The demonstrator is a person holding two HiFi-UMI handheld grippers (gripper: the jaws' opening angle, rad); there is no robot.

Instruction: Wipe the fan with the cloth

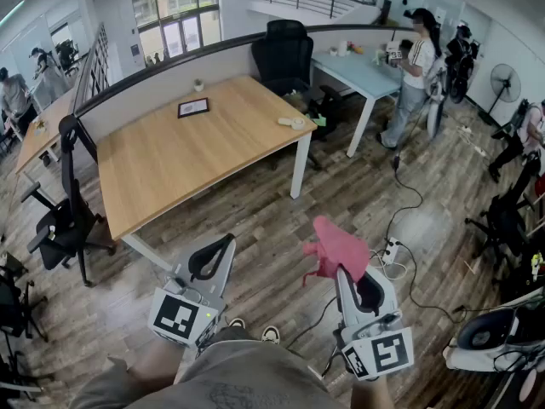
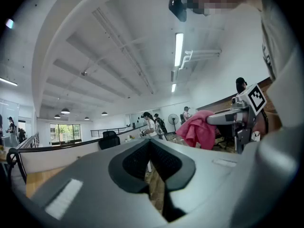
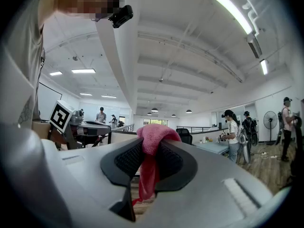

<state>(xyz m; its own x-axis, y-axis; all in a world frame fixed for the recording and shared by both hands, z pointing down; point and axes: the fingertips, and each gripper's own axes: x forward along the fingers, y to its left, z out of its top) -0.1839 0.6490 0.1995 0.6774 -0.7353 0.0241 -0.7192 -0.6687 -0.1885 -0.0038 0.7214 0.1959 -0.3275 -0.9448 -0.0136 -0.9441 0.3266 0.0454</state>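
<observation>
Well to the left of the left gripper [image 1: 225, 245] a black chair [image 1: 64, 220] stands at a wooden desk [image 1: 196, 156] that stretches away ahead of that gripper. The left gripper is held level over the plank floor [image 1: 281, 211], with its jaws fully together and nothing between them. Just beside it on the right, the right gripper [image 1: 341, 273] is also level, and its jaws are clamped on a pink cloth [image 3: 154, 133]. The cloth bunches up over the jaw tips, and a strip of it hangs down between the pads. A white power strip [image 1: 392, 250] lies on the floor just ahead and right of the right gripper. Farther ahead of it a person [image 1: 415, 75] stands by a pale table. The fan [image 1: 504, 82] stands upright on the floor, far ahead and well to the right of the right gripper, with the cloth nowhere near it
</observation>
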